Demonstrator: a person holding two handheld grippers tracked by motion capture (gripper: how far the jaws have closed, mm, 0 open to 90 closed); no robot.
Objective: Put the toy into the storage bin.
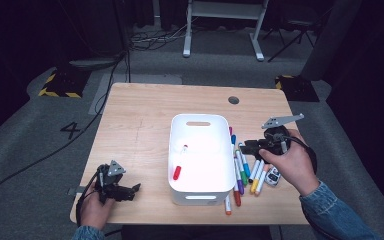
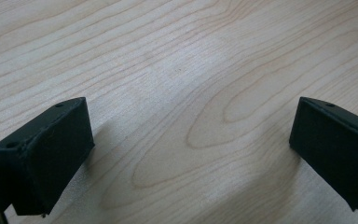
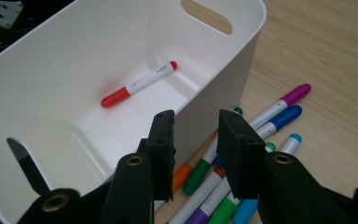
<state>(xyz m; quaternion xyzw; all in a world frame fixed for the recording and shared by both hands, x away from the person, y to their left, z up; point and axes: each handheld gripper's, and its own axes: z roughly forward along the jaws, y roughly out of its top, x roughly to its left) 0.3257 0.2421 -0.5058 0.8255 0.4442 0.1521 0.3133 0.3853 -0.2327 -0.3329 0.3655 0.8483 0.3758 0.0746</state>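
Note:
A white bin stands mid-table with one red-capped marker lying on its floor. Several coloured markers lie in a loose bunch on the wood along the bin's right side. My right gripper hovers over that bunch, close to the bin's right wall, its jaws a narrow gap apart with nothing between them. In the right gripper view, the gripper looks past the bin wall to the red marker and the markers below. My left gripper rests open at the front left, over bare wood.
A small grey and white object lies by the right hand, just right of the markers. A round cable hole sits near the table's far edge. The table's front edge runs just below the bin and the left hand.

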